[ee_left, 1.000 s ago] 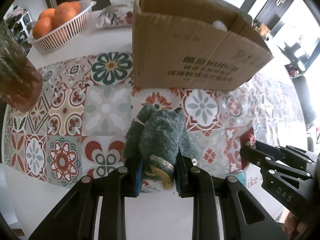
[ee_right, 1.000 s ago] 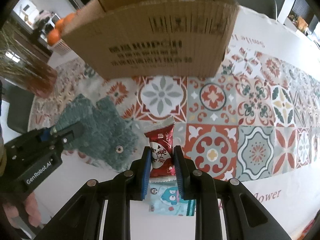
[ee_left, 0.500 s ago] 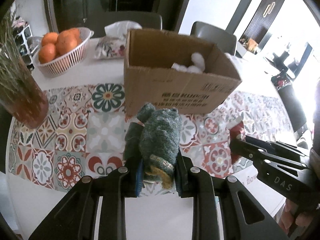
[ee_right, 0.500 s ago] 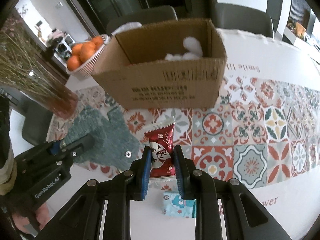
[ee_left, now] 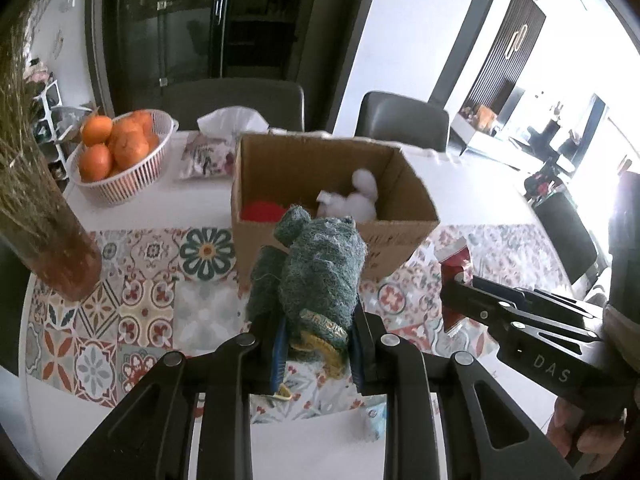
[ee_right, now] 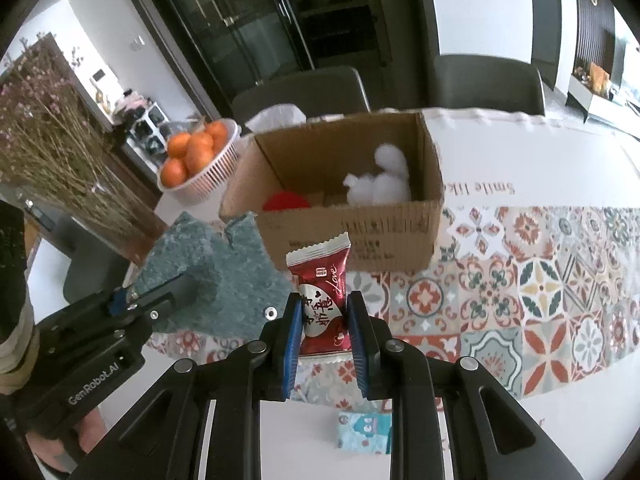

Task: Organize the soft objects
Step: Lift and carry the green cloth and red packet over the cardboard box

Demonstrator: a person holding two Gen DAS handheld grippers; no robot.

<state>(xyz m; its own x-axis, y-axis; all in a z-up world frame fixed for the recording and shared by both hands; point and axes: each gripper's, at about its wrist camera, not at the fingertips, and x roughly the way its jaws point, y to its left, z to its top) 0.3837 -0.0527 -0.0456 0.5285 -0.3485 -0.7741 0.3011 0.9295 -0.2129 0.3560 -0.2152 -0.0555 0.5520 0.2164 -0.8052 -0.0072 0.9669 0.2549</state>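
Observation:
My left gripper [ee_left: 318, 344] is shut on a teal knitted glove [ee_left: 316, 276] and holds it in the air in front of the open cardboard box [ee_left: 400, 248]. My right gripper [ee_right: 323, 320] is shut on a red snack packet [ee_right: 322, 292], also lifted off the table. In the right wrist view the glove [ee_right: 212, 272] hangs from the left gripper [ee_right: 160, 300] at the left, before the box [ee_right: 352, 232]. Inside the box lie white fluffy balls [ee_right: 380, 184] and something red [ee_right: 286, 201]. The packet [ee_left: 454, 260] shows at the right gripper's tip [ee_left: 460, 292] in the left wrist view.
A white basket of oranges [ee_left: 116, 160] and a tissue pack [ee_left: 208, 152] stand behind the box. A vase of dried flowers [ee_left: 52, 248] is at the left. A small light-blue packet [ee_right: 362, 432] lies on the table [ee_right: 580, 168] near me. Chairs [ee_right: 488, 80] line the far edge.
Both grippers have risen with the glove and the red packet. The box has sunk in view, and its inside with the white balls now shows.

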